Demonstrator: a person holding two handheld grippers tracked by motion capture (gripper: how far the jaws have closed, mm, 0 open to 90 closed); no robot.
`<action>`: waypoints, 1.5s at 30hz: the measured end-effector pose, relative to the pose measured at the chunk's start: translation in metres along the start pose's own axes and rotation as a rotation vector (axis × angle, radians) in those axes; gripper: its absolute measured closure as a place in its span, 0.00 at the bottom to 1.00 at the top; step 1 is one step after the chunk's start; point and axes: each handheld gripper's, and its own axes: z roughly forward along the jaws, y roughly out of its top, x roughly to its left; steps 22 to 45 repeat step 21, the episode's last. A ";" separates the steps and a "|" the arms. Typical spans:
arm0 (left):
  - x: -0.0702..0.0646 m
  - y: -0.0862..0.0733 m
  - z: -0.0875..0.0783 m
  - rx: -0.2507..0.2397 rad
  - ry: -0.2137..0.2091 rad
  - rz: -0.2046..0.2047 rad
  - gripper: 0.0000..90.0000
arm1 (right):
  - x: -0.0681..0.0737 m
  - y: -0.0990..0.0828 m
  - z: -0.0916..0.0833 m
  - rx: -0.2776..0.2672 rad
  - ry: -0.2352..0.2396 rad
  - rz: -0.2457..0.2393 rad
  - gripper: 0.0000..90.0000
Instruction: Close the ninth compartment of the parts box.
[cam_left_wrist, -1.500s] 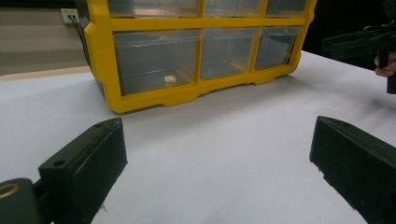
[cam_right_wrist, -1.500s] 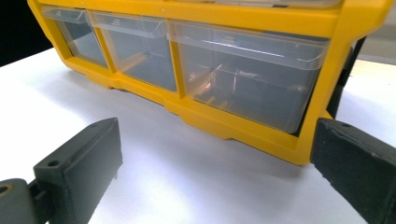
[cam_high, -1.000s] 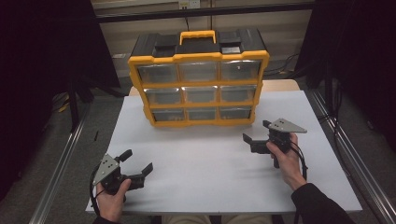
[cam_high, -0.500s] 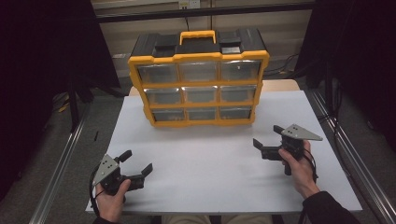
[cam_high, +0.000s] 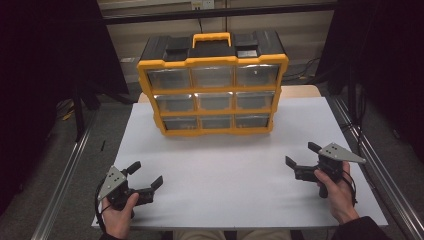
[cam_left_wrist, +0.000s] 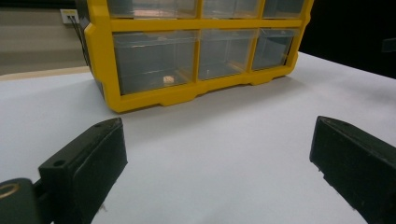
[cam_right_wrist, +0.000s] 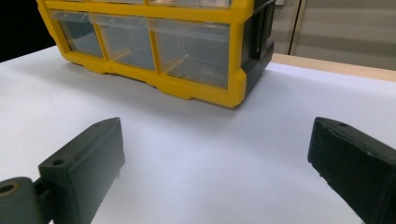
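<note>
While the white desk (cam_high: 225, 175) is taking up most of the high view, a yellow drawer cabinet (cam_high: 212, 85) is standing upright at its far middle, with a black top and a yellow handle (cam_high: 212, 37). Its nine clear drawers are sitting in three rows of three, all pushed in. One small pale object (cam_left_wrist: 168, 80) is lying inside the bottom-left drawer, as the left gripper view is showing; what it is cannot be told.

Near the desk's front left corner, a hand is holding the left tongs (cam_high: 146, 176), whose jaws are standing wide apart with nothing between them. Toward the right edge, another hand is holding the right tongs (cam_high: 301, 155), likewise spread apart and gripping nothing. Both tongs are pointing toward the cabinet, well apart from it and from each other.
</note>
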 end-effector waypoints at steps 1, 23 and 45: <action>0.000 0.000 0.000 0.000 0.002 0.006 0.04 | 0.000 -0.001 -0.002 -0.003 -0.001 -0.001 0.04; -0.002 -0.001 -0.006 0.003 0.015 0.003 0.04 | 0.000 -0.014 -0.031 -0.003 -0.033 0.018 0.04; -0.002 -0.001 -0.006 0.003 0.015 0.003 0.04 | 0.000 -0.014 -0.031 -0.003 -0.033 0.018 0.04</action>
